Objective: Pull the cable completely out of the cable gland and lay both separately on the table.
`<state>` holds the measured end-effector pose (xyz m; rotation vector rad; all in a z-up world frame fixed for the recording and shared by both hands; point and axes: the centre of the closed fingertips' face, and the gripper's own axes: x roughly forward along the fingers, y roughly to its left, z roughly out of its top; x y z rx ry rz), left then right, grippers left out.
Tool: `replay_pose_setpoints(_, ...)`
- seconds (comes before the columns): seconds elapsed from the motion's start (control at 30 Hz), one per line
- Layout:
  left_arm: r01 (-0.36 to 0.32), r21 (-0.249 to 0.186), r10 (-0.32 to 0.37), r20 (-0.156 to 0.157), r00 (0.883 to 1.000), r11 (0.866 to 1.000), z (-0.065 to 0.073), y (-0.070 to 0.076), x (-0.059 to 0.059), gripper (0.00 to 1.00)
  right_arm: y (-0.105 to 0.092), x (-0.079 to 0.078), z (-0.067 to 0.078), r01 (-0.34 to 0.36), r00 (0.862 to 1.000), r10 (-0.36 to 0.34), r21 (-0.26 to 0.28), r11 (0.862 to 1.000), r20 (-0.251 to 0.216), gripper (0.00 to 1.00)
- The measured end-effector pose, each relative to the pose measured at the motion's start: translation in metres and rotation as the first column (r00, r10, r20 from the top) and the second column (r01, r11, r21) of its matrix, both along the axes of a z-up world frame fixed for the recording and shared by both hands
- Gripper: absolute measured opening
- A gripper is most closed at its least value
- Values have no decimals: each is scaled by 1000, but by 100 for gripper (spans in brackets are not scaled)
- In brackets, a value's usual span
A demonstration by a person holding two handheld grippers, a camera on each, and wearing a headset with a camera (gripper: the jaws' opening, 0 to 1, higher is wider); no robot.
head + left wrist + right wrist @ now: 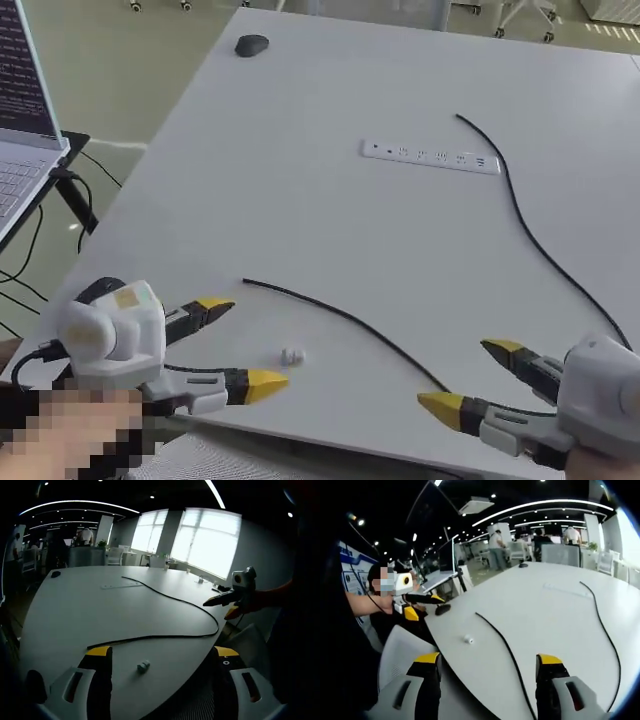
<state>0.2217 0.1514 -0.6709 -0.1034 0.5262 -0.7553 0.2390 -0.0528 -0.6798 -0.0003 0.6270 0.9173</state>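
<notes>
A small white cable gland [292,355] lies by itself on the white table, near the front edge; it also shows as the gland [143,666] and the gland [468,639]. The black cable [345,318] lies apart from it, running from the table's middle toward the front right, then up to the back right as cable [165,636] and cable [506,647]. My left gripper [240,345] is open at the front left, close to the gland, holding nothing. My right gripper [475,380] is open at the front right, beside the cable's bend, also holding nothing.
A white power strip [430,157] lies mid-table behind the cable. A black mouse [251,44] sits at the far left corner. A laptop [22,130] stands on a side stand left of the table. People and desks fill the office background.
</notes>
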Motion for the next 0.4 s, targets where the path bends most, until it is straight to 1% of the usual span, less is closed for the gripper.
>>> replay_pose_setpoints(0.03,2,5,-2,-4,1000,1000,0,0,-2,83,0,-1,0,4,1000,-4,3,1000,-6,79)
replay_pose_setpoints(0.1,6,20,-6,5,1000,1000,-1,-1,-3,85,0,-2,0,9,1000,-9,19,1000,-18,83)
replay_pose_setpoints(0.13,8,23,-8,1,1000,1000,-2,0,-4,86,0,-3,0,8,1000,-7,20,1000,-18,84)
replay_pose_setpoints(0.2,4,19,-4,-3,1000,1000,-1,1,-4,89,1,-5,-2,1,1000,-1,18,1000,-15,86)
replay_pose_setpoints(0.3,-9,2,9,-9,1000,1000,0,1,-4,96,2,-9,-6,-13,1000,13,3,1000,-26,88)
replay_pose_setpoints(0.33,-11,5,11,-9,1000,1000,0,1,-4,96,1,-10,-7,-17,999,17,-3,1000,-29,89)
replay_pose_setpoints(0.4,-16,5,16,-6,1000,1000,2,1,-4,98,1,-10,-7,-21,1000,21,-4,1000,-21,91)
